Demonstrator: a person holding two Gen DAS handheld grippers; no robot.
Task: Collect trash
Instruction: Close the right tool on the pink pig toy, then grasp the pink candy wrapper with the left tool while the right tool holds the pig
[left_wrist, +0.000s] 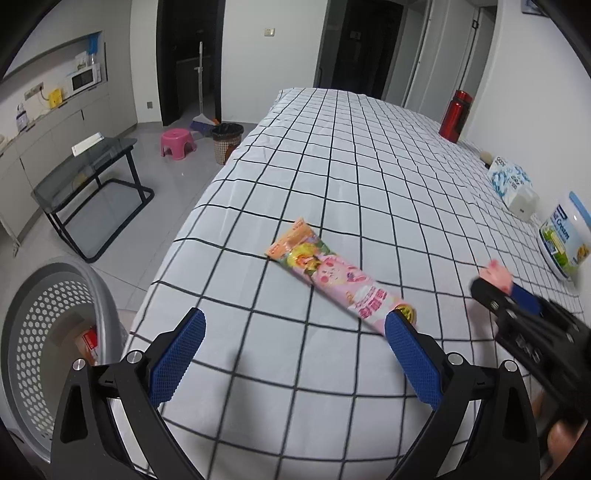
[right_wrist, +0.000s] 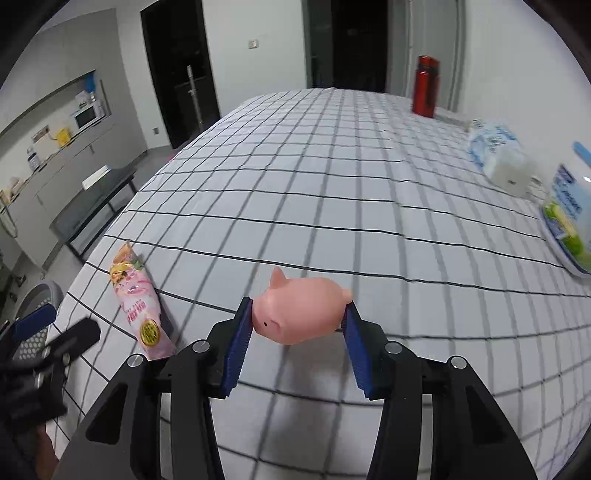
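Note:
A pink snack wrapper (left_wrist: 332, 273) (right_wrist: 138, 299) lies flat on the checked cloth (left_wrist: 332, 166) near its left edge. My left gripper (left_wrist: 295, 314) hangs open just short of it, the right fingertip almost over the wrapper's near end and nothing between the pads. My right gripper (right_wrist: 298, 302) is shut on a pink toy pig (right_wrist: 303, 312), with both blue pads pressed on its sides, held just above the cloth. In the left wrist view, that gripper (left_wrist: 506, 291) and the pig (left_wrist: 496, 277) appear blurred at the right. A grey perforated basket (left_wrist: 44, 321) stands on the floor at lower left, with a red item inside.
Along the cloth's right side stand a red bottle (left_wrist: 456, 116), a tissue pack (left_wrist: 511, 182) and a white tub (left_wrist: 565, 236). On the floor to the left are a glass side table (left_wrist: 85, 166), a pink stool (left_wrist: 177, 142) and a wicker bin (left_wrist: 226, 142).

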